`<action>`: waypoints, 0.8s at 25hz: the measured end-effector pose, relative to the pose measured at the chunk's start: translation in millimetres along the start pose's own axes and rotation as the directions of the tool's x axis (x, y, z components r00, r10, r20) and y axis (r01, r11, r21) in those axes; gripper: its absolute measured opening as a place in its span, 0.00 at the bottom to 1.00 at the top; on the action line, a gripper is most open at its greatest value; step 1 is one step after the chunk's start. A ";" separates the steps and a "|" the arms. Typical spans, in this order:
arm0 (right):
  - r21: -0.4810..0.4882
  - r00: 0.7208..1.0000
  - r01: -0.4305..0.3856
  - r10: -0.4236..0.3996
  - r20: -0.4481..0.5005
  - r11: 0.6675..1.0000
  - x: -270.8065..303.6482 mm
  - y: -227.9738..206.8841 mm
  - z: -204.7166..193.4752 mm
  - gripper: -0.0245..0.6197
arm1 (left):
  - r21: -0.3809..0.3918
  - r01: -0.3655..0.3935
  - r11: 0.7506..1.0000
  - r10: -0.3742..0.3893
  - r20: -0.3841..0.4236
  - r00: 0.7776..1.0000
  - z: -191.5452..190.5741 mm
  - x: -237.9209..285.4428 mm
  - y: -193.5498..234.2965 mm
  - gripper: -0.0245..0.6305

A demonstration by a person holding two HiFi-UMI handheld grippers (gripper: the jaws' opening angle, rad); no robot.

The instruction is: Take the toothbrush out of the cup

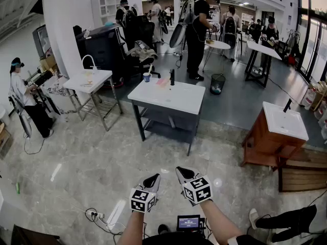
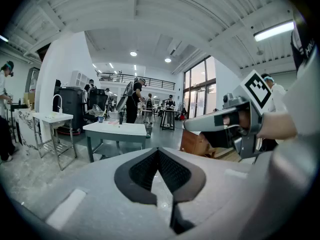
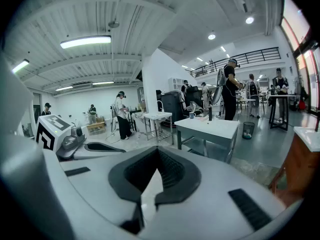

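A small blue cup [image 1: 147, 77] with a toothbrush standing in it sits at the far left corner of a white table [image 1: 179, 100] across the room. The same cup shows tiny in the left gripper view [image 2: 101, 119] and in the right gripper view [image 3: 192, 115]. Both grippers hang low near my body, well short of the table. My left gripper [image 1: 152, 181] is shut with nothing in it, its jaws meeting at the tip [image 2: 158, 151]. My right gripper [image 1: 183, 174] is beside it, also shut and holding nothing [image 3: 158, 151].
A black upright object [image 1: 172, 77] and a pink item [image 1: 162, 82] lie near the cup. A metal-framed sink stand [image 1: 89, 80] is to the table's left and a wooden cabinet with a white basin [image 1: 278, 131] to its right. Cables [image 1: 94, 216] trail on the floor. Several people stand around.
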State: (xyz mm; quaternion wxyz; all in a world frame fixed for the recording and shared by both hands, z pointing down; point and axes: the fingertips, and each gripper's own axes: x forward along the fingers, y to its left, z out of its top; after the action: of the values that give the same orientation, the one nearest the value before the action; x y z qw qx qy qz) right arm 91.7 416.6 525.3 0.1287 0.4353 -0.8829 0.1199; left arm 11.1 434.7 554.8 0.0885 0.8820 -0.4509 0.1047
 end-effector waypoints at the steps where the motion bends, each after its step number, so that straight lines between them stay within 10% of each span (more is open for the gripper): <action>1: 0.000 1.000 -0.001 0.001 -0.001 1.000 0.9 1.2 -0.1 0.05 | 0.002 0.000 1.000 0.000 0.001 1.000 0.1 -0.3 1.2 0.05; 20: 0.027 1.000 -0.020 0.020 -0.017 0.999 9.6 0.0 3.2 0.05 | 0.016 0.009 1.000 -0.009 0.005 1.000 6.9 5.4 5.4 0.05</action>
State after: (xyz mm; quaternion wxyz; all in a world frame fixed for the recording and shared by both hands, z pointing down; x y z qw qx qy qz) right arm 85.6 408.5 525.4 0.1293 0.4270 -0.8845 0.1366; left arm 10.6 425.7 550.0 0.0810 0.8848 -0.4465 0.1057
